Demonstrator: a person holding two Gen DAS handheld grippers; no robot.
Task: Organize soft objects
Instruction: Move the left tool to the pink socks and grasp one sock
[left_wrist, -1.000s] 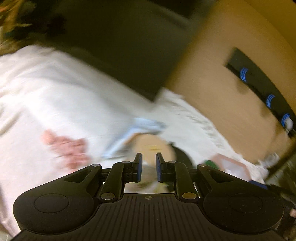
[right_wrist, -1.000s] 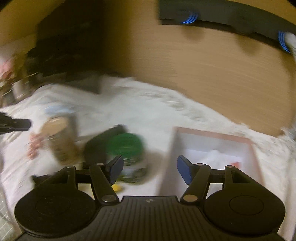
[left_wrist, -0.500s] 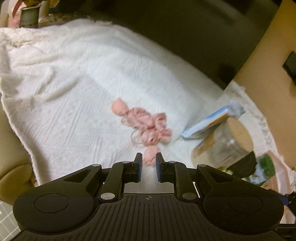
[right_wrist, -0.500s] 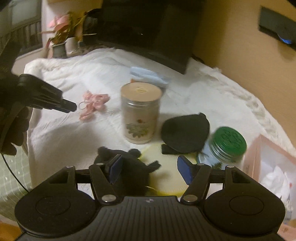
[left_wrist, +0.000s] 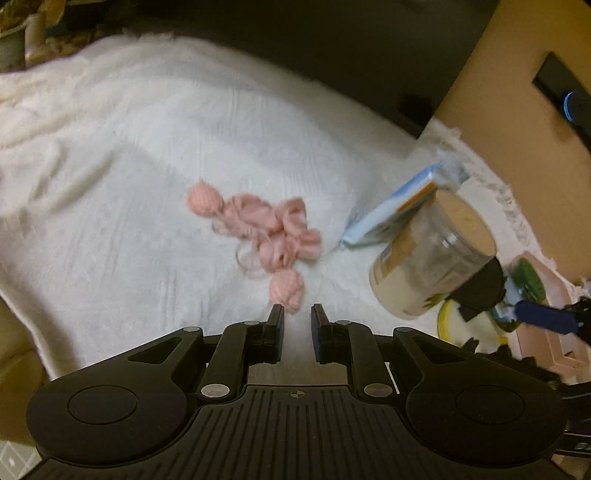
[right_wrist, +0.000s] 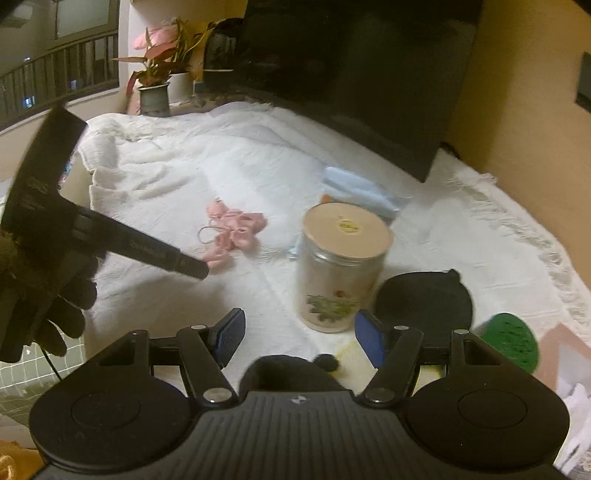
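Observation:
A pile of pink soft scrunchies (left_wrist: 266, 232) lies on the white cloth (left_wrist: 110, 206); it also shows in the right wrist view (right_wrist: 232, 232). My left gripper (left_wrist: 297, 315) hovers just short of the nearest pink piece, its jaws a narrow gap apart and empty. My right gripper (right_wrist: 299, 332) is open and empty above a black fuzzy soft thing (right_wrist: 288, 373) that lies between its fingers. A black soft pouch (right_wrist: 424, 299) lies to the right. The left gripper shows in the right wrist view (right_wrist: 184, 264).
A clear jar with a tan lid (right_wrist: 343, 266) stands mid-table, a light blue packet (right_wrist: 362, 195) behind it. A green-lidded jar (right_wrist: 511, 341) and a pink box (right_wrist: 569, 369) are at the right. A dark screen (right_wrist: 351, 74) and a potted plant (right_wrist: 155, 77) stand behind.
Both grippers have swung left from the wall and box towards the cloth. The left gripper has neared the pink pile. The right gripper has come over the black fuzzy thing.

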